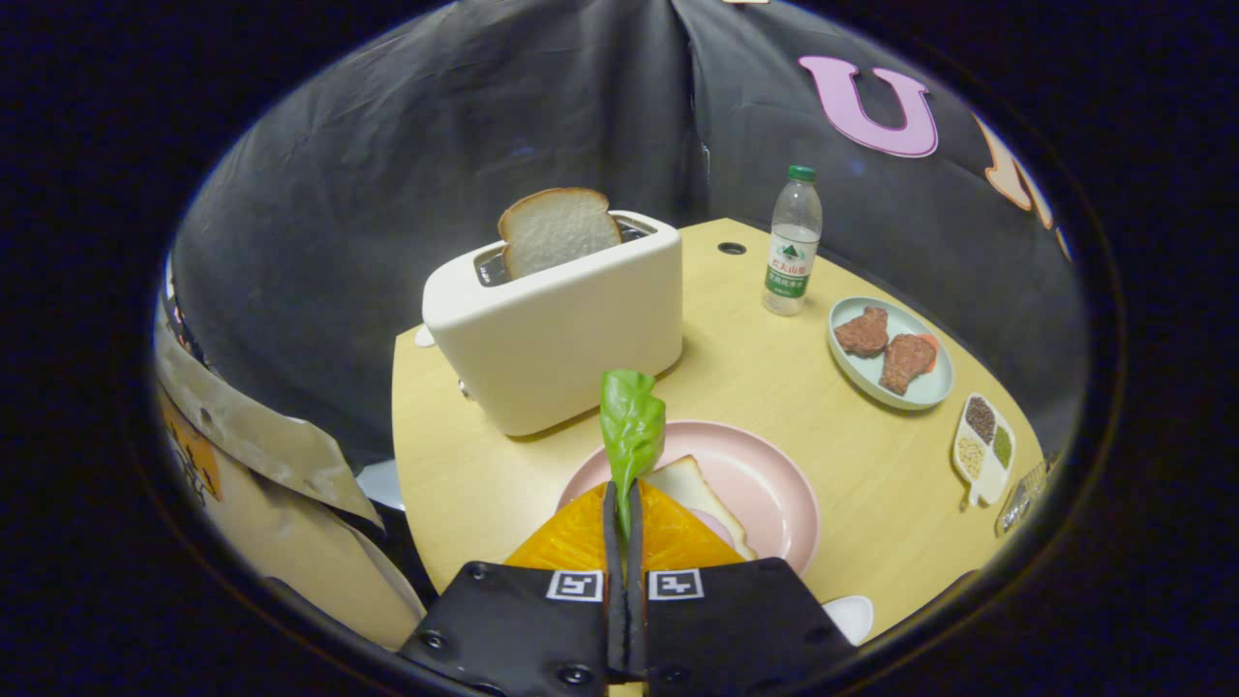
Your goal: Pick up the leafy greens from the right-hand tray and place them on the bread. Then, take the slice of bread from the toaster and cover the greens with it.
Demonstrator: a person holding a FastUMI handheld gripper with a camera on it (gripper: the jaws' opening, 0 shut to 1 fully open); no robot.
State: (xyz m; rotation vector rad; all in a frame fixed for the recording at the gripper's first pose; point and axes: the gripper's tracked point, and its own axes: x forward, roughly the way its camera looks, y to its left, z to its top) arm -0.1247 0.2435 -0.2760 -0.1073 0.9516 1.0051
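Two fingers of my gripper (624, 499) are pressed nearly together, pinching the stem end of the leafy greens (631, 431) between them; the leaf stands upright out of the tips. Just beyond and below the fingertips I see the pink plate (765, 484) on the yellow table (765, 387), and on that plate lies the bread (699, 499), a slice partly hidden behind my right finger. The greens hang above the plate's near-left part, not touching the slice as far as I can tell.

Farther on, left of centre, stands the cream toaster (552, 324), with a slice of bread (557, 229) sticking up out of its slot. To the right of the plate and well apart from it sits a pale blue tray (891, 382) carrying two brown meat pieces (883, 347). Nearer along the right edge of the table lies a small leaf-shaped dish (982, 447) with sections of grains. At the far side of the table, right of the toaster, a clear water bottle (794, 242) with a green cap stands upright.
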